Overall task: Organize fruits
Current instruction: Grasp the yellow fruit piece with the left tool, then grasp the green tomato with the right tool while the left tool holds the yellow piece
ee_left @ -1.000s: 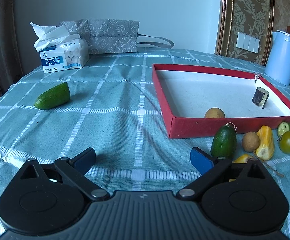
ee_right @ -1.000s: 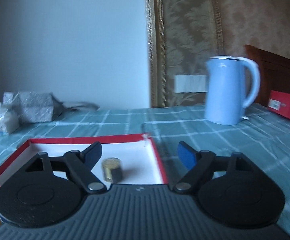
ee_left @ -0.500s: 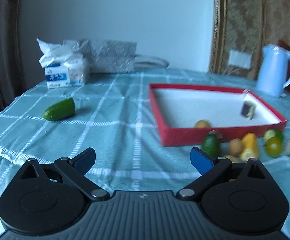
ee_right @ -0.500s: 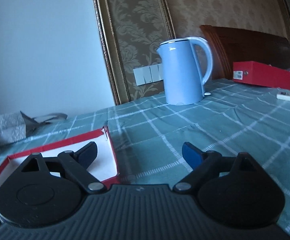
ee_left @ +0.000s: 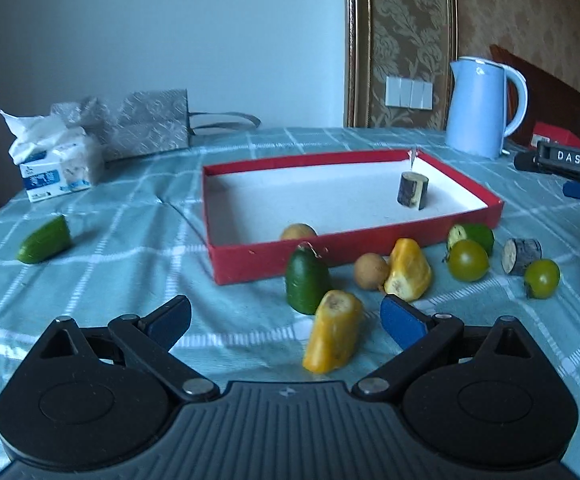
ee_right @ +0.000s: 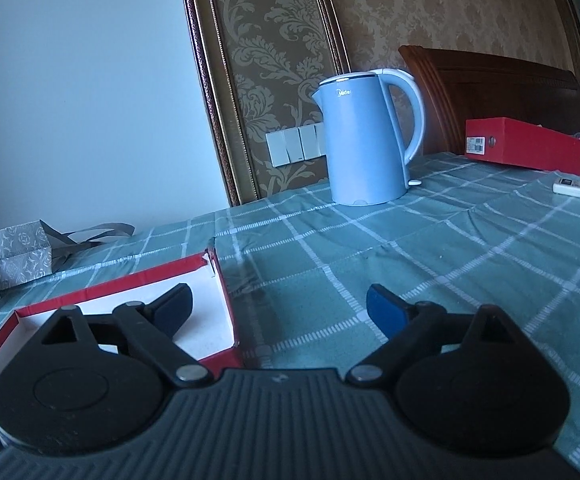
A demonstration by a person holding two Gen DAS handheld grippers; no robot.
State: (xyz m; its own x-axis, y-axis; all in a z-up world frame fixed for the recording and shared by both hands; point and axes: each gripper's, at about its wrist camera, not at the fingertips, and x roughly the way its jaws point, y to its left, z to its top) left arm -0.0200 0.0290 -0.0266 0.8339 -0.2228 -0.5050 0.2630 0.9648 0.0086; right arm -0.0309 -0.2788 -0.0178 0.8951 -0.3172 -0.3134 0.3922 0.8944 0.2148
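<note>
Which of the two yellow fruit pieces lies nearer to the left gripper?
The long yellow piece, lying between the left gripper's fingers; the other yellow piece sits farther, beside the brown fruit.

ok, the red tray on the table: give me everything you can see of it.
The shallow rectangular red cardboard tray has red outer walls and a white inside, and sits flat on the teal checked tablecloth. Its far right corner looks torn, with a small flap sticking up. Inside are a dark cut cylinder piece standing near that corner and a small round brown fruit by the near wall. No fingers touch it. Several cut fruits lie just outside its near wall.
</note>
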